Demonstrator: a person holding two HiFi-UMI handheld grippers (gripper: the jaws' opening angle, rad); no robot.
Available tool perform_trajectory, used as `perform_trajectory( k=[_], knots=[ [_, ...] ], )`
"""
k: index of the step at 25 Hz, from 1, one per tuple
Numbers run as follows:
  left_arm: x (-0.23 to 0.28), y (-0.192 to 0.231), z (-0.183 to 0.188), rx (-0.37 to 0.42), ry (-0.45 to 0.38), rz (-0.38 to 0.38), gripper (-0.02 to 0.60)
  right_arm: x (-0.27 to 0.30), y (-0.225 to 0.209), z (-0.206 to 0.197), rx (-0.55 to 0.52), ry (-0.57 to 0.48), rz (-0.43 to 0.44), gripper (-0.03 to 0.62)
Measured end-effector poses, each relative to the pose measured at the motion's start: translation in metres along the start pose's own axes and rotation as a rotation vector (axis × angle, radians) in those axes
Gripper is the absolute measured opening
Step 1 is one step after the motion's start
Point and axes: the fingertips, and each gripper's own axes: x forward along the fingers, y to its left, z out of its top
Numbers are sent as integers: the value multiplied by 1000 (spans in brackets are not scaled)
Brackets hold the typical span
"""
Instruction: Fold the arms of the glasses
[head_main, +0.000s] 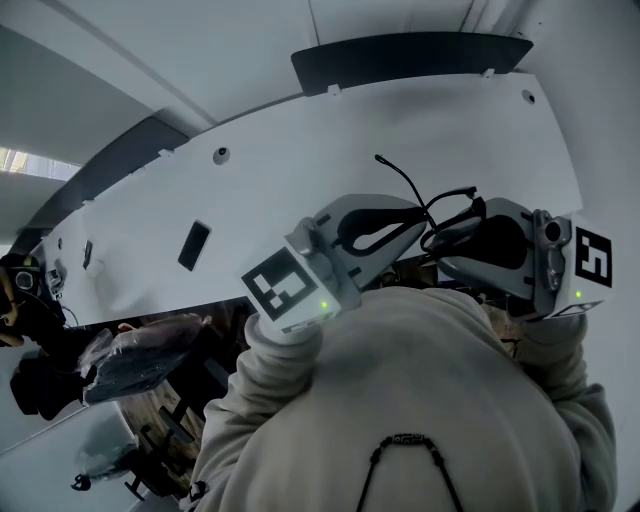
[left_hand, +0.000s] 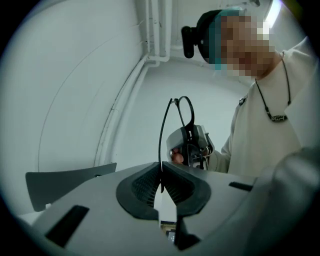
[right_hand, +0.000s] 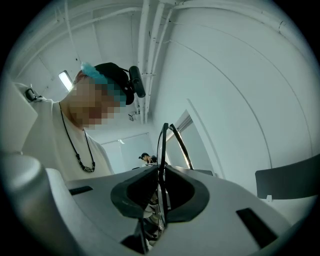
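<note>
**Glasses pinched from both sides, up off the table**

The glasses (head_main: 432, 208) are held up in front of the chest between the two grippers, well clear of the white surface (head_main: 400, 130) behind them. The left gripper (left_hand: 161, 172) is squeezed pretty much all the way closed. A thin black arm (left_hand: 161, 135) of the glasses is pinched right between its pads and curves up from there toward the rest of the frame. The right gripper (right_hand: 160, 172) is closed only as far as the frame lets it. The front rim is clamped edge-on between its jaws, and the other arm (right_hand: 182, 146) can be seen slanting up and away just beside it. In the head view the two grippers are pointed at each other, tips near one another, above a pale sweatshirt (head_main: 430, 400). How far that second arm is folded can't really be made out.
</note>
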Motion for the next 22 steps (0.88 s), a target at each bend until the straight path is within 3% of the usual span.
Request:
perform_trajectory(
  k=[4, 9, 18, 22],
  knots=[
    [-3, -10, 1, -39, -30, -57, 18, 7, 1, 5, -24, -12, -6, 60],
    [-7, -14, 4, -143, -94, -129, 23, 11, 4, 10, -50, -31, 16, 60],
    [-15, -25, 4, -365, -218, -353, 35, 12, 8, 11, -73, -31, 46, 60],
    [-13, -29, 1, -404, -224, -392, 35, 13, 7, 7, -57, -15, 56, 60]
  ],
)
